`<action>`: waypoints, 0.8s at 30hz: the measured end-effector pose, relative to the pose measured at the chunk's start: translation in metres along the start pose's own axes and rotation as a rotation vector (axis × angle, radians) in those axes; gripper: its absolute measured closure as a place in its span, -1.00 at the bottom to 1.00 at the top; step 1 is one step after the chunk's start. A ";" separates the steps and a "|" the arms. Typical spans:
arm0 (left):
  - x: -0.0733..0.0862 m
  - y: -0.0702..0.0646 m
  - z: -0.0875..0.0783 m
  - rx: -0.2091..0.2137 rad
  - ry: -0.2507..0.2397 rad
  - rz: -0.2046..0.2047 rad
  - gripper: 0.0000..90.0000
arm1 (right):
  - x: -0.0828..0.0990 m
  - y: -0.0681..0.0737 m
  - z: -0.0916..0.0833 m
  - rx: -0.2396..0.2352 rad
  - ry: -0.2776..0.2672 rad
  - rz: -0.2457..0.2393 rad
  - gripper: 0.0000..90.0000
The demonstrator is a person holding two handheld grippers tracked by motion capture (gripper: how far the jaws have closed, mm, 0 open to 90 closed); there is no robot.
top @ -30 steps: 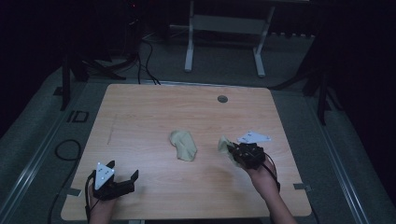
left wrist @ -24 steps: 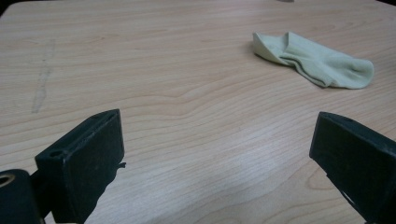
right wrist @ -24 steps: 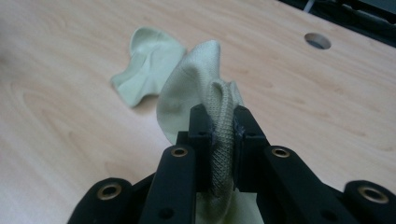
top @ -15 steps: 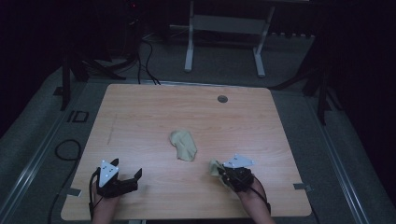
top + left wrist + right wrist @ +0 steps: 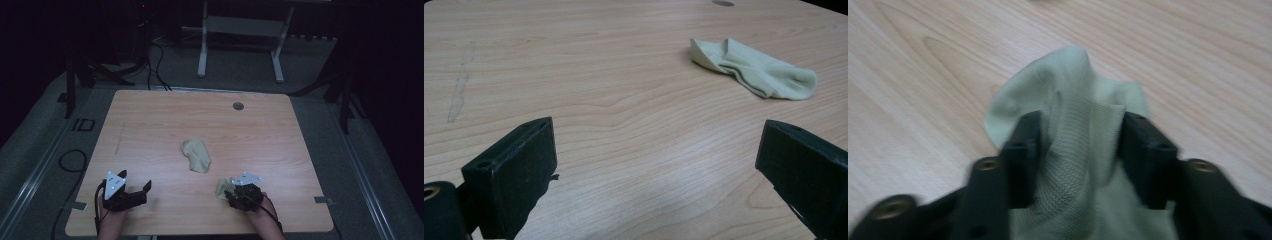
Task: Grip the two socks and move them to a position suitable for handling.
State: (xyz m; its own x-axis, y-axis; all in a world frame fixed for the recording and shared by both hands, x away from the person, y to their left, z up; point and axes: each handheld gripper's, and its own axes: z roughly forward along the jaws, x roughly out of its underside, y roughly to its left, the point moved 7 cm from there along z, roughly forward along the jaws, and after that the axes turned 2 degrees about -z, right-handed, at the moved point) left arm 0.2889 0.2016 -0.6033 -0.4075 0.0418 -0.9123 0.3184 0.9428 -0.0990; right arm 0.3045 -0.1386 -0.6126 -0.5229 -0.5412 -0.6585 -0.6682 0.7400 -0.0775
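A pale green sock (image 5: 196, 156) (image 5: 755, 70) lies flat near the middle of the wooden table (image 5: 165, 120). A second pale green sock (image 5: 222, 189) (image 5: 1073, 135) is bunched between the jaws of my right gripper (image 5: 231, 192) (image 5: 1079, 135), which is shut on it low over the table's front right. My left gripper (image 5: 142, 188) (image 5: 659, 165) rests at the front left, open, with bare wood between its jaws. The flat sock lies ahead of it and to its right.
A round grommet hole (image 5: 238, 106) sits near the table's far edge. A pale scuff line (image 5: 119, 140) (image 5: 460, 90) marks the left part. Cables and a metal stand base (image 5: 240, 30) are on the dark floor beyond the table.
My right gripper has pulled back toward the front edge with the bunched sock in it. The left gripper has barely shifted. The flat sock has stayed put.
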 end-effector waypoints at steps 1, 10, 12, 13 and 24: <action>0.000 0.000 0.000 0.000 0.000 0.000 -0.94 | 0.000 0.002 0.001 -0.003 0.001 -0.002 -0.04; -0.004 -0.009 -0.002 0.028 -0.029 0.014 -0.95 | -0.003 0.009 0.006 0.014 -0.003 0.023 -0.25; -0.004 -0.012 -0.001 0.011 -0.011 0.049 -0.95 | -0.005 0.010 0.007 0.012 -0.001 0.041 -0.31; -0.004 -0.012 -0.001 0.011 -0.011 0.049 -0.95 | -0.005 0.011 0.008 0.013 -0.002 0.044 -0.33; -0.015 -0.076 -0.002 0.233 0.075 0.013 -0.89 | -0.023 0.013 -0.014 -0.027 -0.074 0.063 -0.36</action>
State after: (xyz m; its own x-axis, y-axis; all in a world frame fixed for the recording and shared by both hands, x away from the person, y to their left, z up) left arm 0.2687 0.1296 -0.5813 -0.4613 0.0865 -0.8830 0.5097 0.8404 -0.1840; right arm 0.3002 -0.1217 -0.5875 -0.5241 -0.4621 -0.7154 -0.6498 0.7600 -0.0149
